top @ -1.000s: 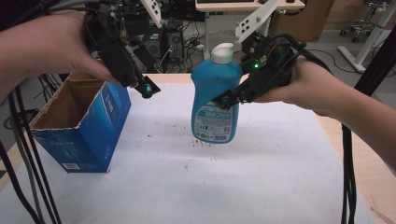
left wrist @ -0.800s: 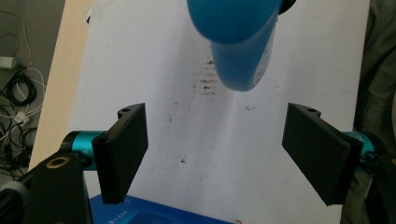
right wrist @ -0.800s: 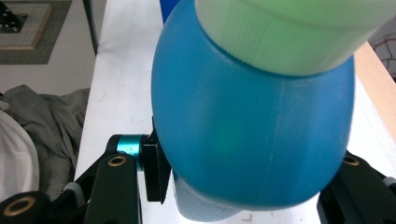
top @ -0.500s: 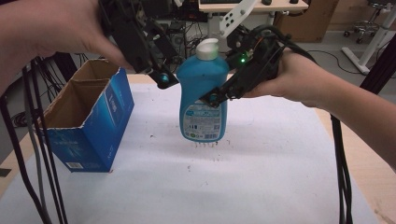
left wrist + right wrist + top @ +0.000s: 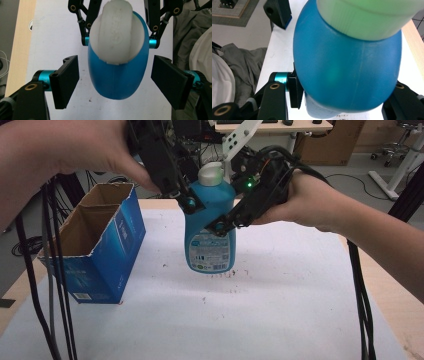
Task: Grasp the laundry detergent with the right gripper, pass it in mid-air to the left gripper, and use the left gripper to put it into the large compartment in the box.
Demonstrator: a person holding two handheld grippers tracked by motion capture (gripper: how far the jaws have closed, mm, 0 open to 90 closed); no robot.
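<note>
A blue bottle (image 5: 210, 235) with a white cap (image 5: 212, 173) stands upright over the white sheet; whether its base touches the sheet I cannot tell. My right gripper (image 5: 226, 224) comes in from the right and is shut on the bottle's body (image 5: 347, 70). My left gripper (image 5: 189, 204) reaches down from the upper left to the bottle's shoulder. In the left gripper view its pads (image 5: 65, 82) stand open on either side of the bottle (image 5: 117, 77), with a gap on both sides, and the right gripper's fingers (image 5: 86, 25) clamp the bottle farther down.
An open-topped blue cardboard box (image 5: 107, 257) stands at the left on the white sheet (image 5: 280, 310). Black cables (image 5: 55, 285) hang at the left and right edges. Desks and chairs stand beyond the table's far edge.
The right gripper has carried the bottle to the left and nearer the camera. The left gripper has swung right from above the box and now straddles the bottle's shoulder.
</note>
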